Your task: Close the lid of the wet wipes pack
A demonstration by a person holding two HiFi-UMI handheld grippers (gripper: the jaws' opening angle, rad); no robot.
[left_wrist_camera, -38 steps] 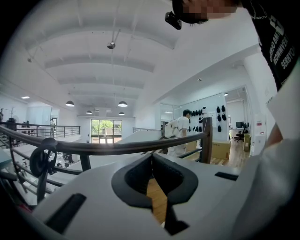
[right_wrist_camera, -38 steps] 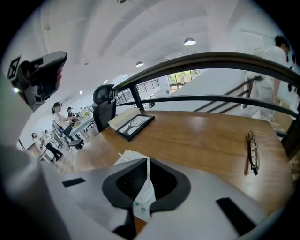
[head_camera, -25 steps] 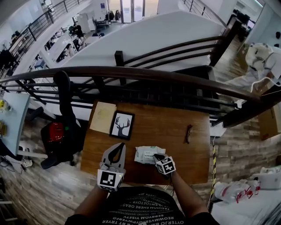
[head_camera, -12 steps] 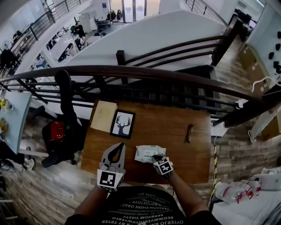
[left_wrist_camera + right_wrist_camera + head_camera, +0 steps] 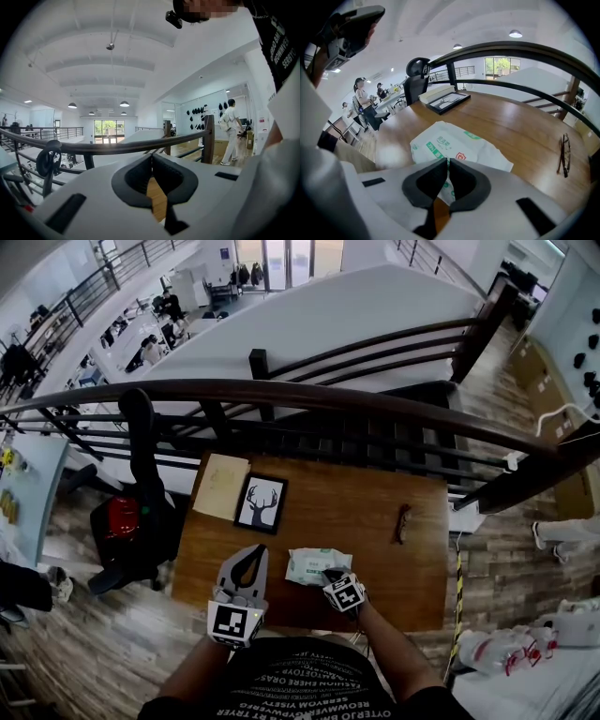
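Note:
The white wet wipes pack [image 5: 317, 564] with green print lies flat on the wooden table [image 5: 375, 512], near its front edge. In the right gripper view the pack [image 5: 461, 143] fills the middle, and I see no raised lid on it. My right gripper [image 5: 329, 576] points steeply down at the pack's near right corner. Its jaws are shut, and the tips [image 5: 447, 161] are right over the pack's near edge with nothing between them. My left gripper [image 5: 247, 559] hovers left of the pack, pointing toward the railing. It [image 5: 151, 157] is shut and holds nothing.
A framed deer picture [image 5: 261, 505] and a tan board [image 5: 221, 487] lie at the table's far left. Folded glasses [image 5: 402, 524] lie at the right. A dark railing [image 5: 309, 399] runs behind the table, with a drop beyond it.
My right gripper has sunk a little toward the pack's near right corner and rolled slightly. The left gripper and the pack have stayed put.

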